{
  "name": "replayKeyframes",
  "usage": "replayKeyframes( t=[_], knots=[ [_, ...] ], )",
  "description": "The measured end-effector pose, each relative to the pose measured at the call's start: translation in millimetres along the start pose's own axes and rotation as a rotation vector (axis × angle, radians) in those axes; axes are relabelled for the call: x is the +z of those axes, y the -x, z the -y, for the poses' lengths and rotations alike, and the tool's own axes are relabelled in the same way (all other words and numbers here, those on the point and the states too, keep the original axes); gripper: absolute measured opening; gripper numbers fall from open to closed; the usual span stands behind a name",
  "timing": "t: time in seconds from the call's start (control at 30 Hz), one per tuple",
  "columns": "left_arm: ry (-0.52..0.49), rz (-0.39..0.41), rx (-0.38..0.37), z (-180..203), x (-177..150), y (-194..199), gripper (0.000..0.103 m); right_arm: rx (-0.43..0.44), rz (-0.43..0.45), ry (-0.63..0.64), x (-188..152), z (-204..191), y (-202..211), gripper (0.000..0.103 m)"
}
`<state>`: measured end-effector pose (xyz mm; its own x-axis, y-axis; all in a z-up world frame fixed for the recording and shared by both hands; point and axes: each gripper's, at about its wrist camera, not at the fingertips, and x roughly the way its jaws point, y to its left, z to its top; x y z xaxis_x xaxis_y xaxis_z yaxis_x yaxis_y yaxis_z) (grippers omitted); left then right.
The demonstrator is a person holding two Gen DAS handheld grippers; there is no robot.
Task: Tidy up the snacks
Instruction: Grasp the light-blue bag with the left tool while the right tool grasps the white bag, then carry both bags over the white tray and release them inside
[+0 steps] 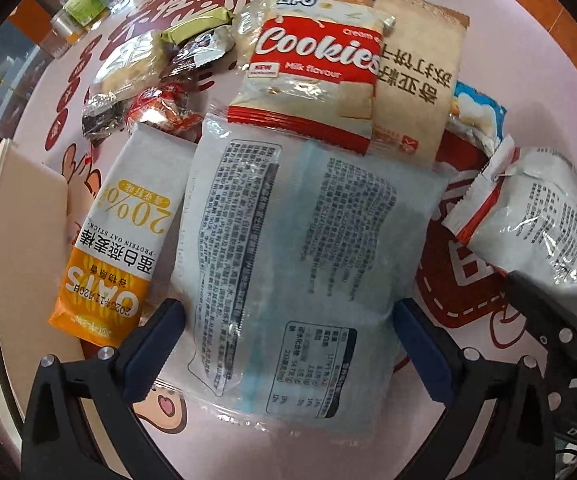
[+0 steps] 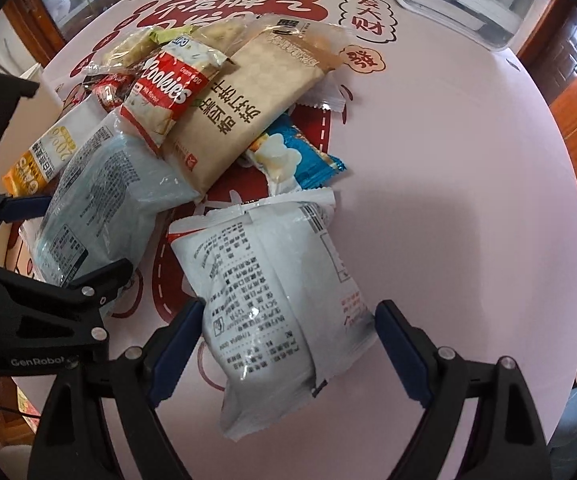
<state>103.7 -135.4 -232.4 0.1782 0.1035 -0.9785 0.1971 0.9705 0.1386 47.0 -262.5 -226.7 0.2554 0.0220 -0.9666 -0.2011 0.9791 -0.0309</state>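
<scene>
Snack packets between wide-apart jaws: pale blue packet [image 1: 288,248] inside left gripper [image 1: 288,344], white packet [image 2: 276,300] inside right gripper [image 2: 288,344].

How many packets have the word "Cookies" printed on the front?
1. The Cookies packet lies at the far side of the pile, resting partly on the pale blue packet. Other packets lie face down, so more may be hidden.

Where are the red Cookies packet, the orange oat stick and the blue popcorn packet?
Cookies packet [image 1: 308,68], left wrist view, on its red label.
Oat stick [image 1: 100,280], left wrist view, on its orange end.
Popcorn packet [image 2: 308,148], right wrist view, on its blue edge.
</scene>
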Motion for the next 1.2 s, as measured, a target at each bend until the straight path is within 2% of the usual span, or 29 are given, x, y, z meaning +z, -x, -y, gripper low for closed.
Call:
replayKeyframes(
  t=[0.2, 0.27, 0.3, 0.43, 0.57, 0.6, 0.63, 0.73, 0.97, 1.2],
  knots=[
    [0.013, 0.005, -0.021, 12.4, -0.5, 5.2, 0.103, -0.024, -0.011, 0.037, -3.6, -6.7, -3.0, 0.088],
    [0.011, 0.019, -0.039, 8.1, -3.8, 6.2, 0.103, -0.014, -0.031, 0.039, -6.3, -7.6, -7.4, 0.082],
    [0.010, 0.027, -0.045, 7.7, -5.8, 7.5, 0.101, -0.008, -0.045, 0.036, -7.2, -7.6, -10.1, 0.072],
    [0.002, 0.065, -0.053, 6.1, -14.3, 15.9, 0.090, -0.005, -0.031, 0.037, -10.3, -8.4, -7.7, 0.070],
    [-0.022, 0.109, -0.049, 7.6, -25.9, 26.5, 0.082, -0.021, 0.005, 0.041, -13.2, -11.9, 0.7, 0.062],
    [-0.029, 0.122, -0.049, 9.6, -28.6, 30.8, 0.078, -0.022, 0.020, 0.042, -14.1, -13.3, 4.9, 0.061],
    [-0.044, 0.149, -0.049, 15.2, -32.3, 39.8, 0.068, -0.022, 0.028, 0.043, -14.4, -15.9, 9.0, 0.060],
    [-0.045, 0.167, -0.081, 20.2, -37.0, 51.5, 0.061, -0.020, 0.065, 0.049, -16.9, -20.5, 22.4, 0.058],
    [0.005, 0.189, -0.141, 7.8, -51.2, 70.3, 0.056, -0.018, 0.135, 0.047, -13.1, -23.4, 50.6, 0.057],
    [0.035, 0.299, -0.143, -23.4, -58.4, 119.4, 0.055, -0.005, 0.206, 0.049, -6.4, -25.0, 79.7, 0.056]
  ],
)
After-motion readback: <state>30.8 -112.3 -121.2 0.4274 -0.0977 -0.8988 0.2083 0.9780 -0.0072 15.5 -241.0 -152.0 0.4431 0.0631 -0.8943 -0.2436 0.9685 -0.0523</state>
